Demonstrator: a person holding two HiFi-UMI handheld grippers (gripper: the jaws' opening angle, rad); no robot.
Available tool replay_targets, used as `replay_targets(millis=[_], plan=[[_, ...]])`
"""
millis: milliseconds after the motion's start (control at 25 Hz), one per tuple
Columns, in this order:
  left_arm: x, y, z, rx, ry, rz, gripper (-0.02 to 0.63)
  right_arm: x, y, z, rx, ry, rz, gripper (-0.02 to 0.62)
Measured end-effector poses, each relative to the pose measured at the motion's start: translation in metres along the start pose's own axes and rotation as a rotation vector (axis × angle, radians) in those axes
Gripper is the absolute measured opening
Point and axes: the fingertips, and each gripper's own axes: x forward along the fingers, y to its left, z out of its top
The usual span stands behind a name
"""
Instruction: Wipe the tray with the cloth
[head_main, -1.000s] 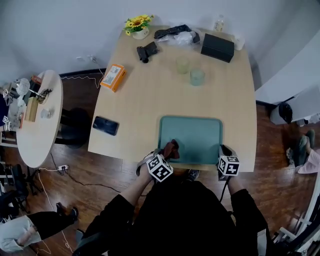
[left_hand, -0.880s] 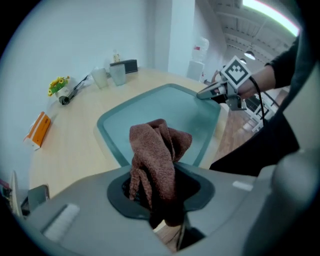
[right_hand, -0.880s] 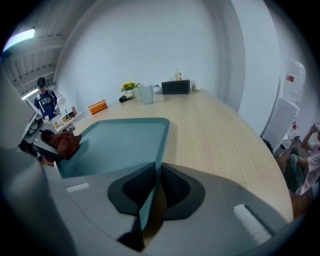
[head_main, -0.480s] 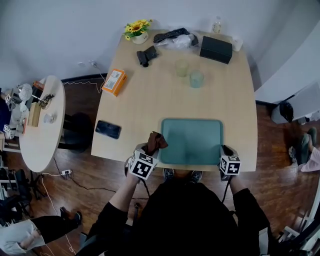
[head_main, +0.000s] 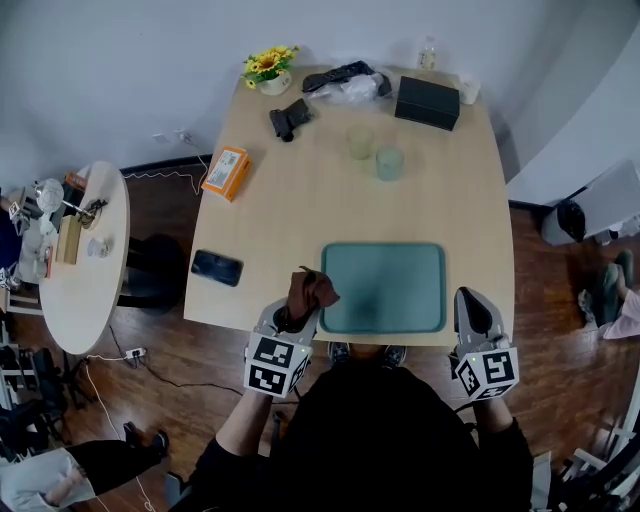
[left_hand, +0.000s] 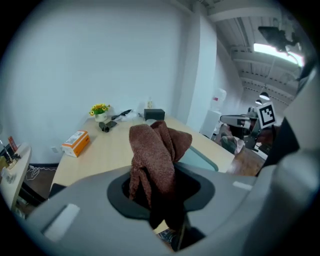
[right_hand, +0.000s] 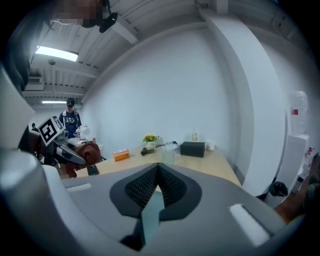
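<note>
The teal tray (head_main: 383, 287) lies flat on the wooden table (head_main: 300, 200) near its front edge. My left gripper (head_main: 295, 318) hangs over the tray's front left corner, shut on a bunched brown cloth (head_main: 310, 290). The cloth (left_hand: 152, 150) sticks up between the pads of the left gripper (left_hand: 155, 186), lifted off the table. My right gripper (head_main: 468, 300) is raised beside the tray's front right corner, apart from it. The jaws of the right gripper (right_hand: 159, 172) have just closed and hold nothing; a teal sliver of tray (right_hand: 150, 217) shows below them.
A black phone (head_main: 217, 267) lies left of the tray, an orange box (head_main: 225, 173) farther back. Two glasses (head_main: 377, 152), a black box (head_main: 427, 100), a dark object (head_main: 288, 118) and potted yellow flowers (head_main: 268, 65) stand at the far end. A cluttered round side table (head_main: 75, 240) is at left.
The left gripper lifted the cloth off the tray and drew back to its left corner. The right gripper left the tray's right front edge, rose and shut.
</note>
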Motion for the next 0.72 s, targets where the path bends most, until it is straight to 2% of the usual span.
replay_targets(millis=[160, 360, 440, 640, 720], plan=[[-0.012, 0.009, 0.014, 0.005, -0.057, 0.050, 0.091, -0.009, 0.017, 0.027, -0.052, -0.067, 0.022, 0.000], [-0.003, 0.038, 0.002, -0.014, -0.015, 0.092, 0.091, -0.006, 0.017, 0.028, -0.055, -0.070, 0.017, 0.000], [0.009, 0.059, -0.016, -0.037, 0.015, 0.117, 0.091, -0.006, 0.015, 0.026, -0.045, -0.066, 0.008, 0.000], [0.053, 0.115, -0.084, -0.191, 0.140, 0.171, 0.091, -0.007, 0.013, 0.027, -0.038, -0.061, 0.002, 0.001], [0.070, 0.126, -0.107, -0.214, 0.193, 0.179, 0.091, -0.008, 0.012, 0.027, -0.034, -0.062, -0.001, 0.001]])
